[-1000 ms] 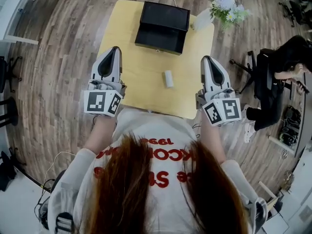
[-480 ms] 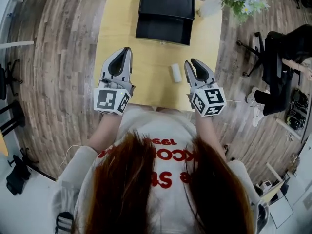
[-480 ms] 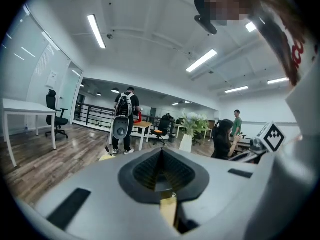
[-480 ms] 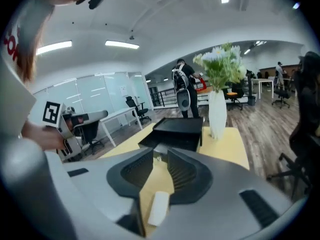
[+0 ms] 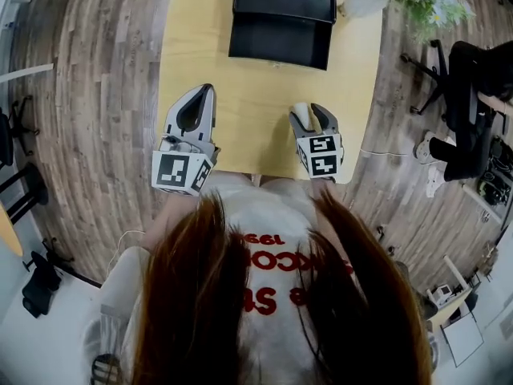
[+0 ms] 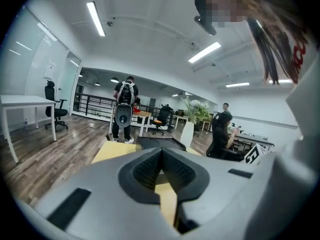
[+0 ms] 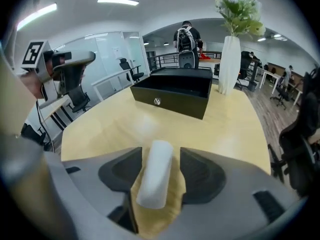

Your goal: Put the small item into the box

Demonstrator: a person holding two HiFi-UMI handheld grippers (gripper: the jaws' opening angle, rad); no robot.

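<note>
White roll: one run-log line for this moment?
right gripper just opened, astride white roll | left gripper shut | black box open

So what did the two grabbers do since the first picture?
The right gripper swung in from the table's right edge and down to the small white item. Its jaws have just been opening and now stand either side of it, not squeezing. The left gripper eased in a little over the table, shut and empty as before. The item lies where it was, and the black box is unmoved and open.
</note>
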